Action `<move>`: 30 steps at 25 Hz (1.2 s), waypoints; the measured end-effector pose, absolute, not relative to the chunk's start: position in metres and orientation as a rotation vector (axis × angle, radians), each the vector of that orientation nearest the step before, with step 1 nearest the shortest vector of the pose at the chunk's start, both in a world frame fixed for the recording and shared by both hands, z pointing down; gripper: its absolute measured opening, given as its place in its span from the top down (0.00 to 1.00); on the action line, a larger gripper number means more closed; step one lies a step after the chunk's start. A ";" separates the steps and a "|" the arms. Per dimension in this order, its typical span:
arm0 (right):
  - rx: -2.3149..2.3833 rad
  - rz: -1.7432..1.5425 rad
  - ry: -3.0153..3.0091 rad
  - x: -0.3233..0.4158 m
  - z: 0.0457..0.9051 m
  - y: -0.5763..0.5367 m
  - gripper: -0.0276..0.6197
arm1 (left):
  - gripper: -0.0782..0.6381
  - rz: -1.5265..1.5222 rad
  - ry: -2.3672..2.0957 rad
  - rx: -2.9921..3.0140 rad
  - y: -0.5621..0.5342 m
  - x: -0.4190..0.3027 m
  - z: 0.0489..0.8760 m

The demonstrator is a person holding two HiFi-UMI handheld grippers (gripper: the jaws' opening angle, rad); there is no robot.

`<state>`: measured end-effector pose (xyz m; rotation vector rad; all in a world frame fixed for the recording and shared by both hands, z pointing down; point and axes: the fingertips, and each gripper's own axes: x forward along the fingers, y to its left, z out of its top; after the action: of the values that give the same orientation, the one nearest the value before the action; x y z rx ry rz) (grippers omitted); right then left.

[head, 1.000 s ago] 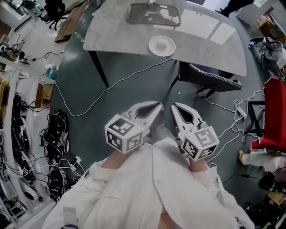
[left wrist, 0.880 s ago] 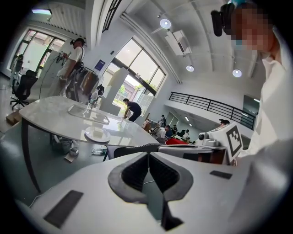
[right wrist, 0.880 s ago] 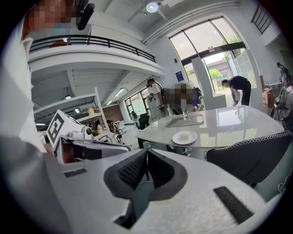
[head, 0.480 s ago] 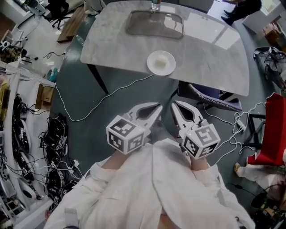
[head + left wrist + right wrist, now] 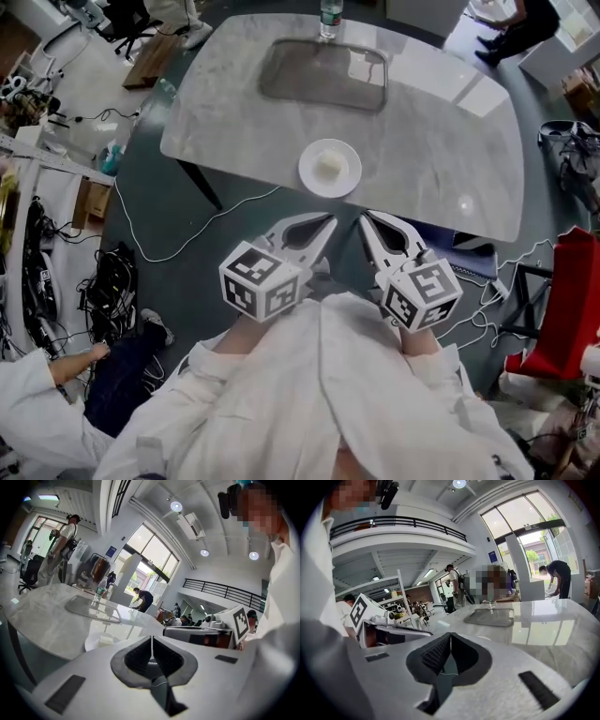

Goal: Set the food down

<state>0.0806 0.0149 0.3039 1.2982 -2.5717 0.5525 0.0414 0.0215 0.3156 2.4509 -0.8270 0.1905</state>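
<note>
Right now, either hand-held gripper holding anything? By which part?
Nothing held: the left hand-held gripper and the right hand-held gripper are both shut, empty.

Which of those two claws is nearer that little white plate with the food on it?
Left, slightly. In the head view the left gripper points almost straight at the plate, while the right gripper sits off to its side. Both are shut and empty.

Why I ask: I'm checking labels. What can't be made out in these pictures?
Food: head view, too small to identify; a pale lump on the plate.
Bottle: head view, top cut off by the edge.
Plate: left gripper view, near part hidden behind the left tool.
</note>
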 end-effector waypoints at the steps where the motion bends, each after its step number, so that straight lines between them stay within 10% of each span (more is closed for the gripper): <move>1: 1.290 0.547 -2.575 0.083 0.304 0.008 0.95 | 0.86 0.186 -0.834 2.449 0.014 0.045 0.316; 30: 1.402 0.707 -2.483 0.093 0.329 -0.056 0.95 | 0.86 0.268 -0.786 2.416 -0.062 0.034 0.325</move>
<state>0.0928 -0.0557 0.3293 1.4019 -2.4834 0.7070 0.0340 -0.0617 0.3254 2.4159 -0.7860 0.2683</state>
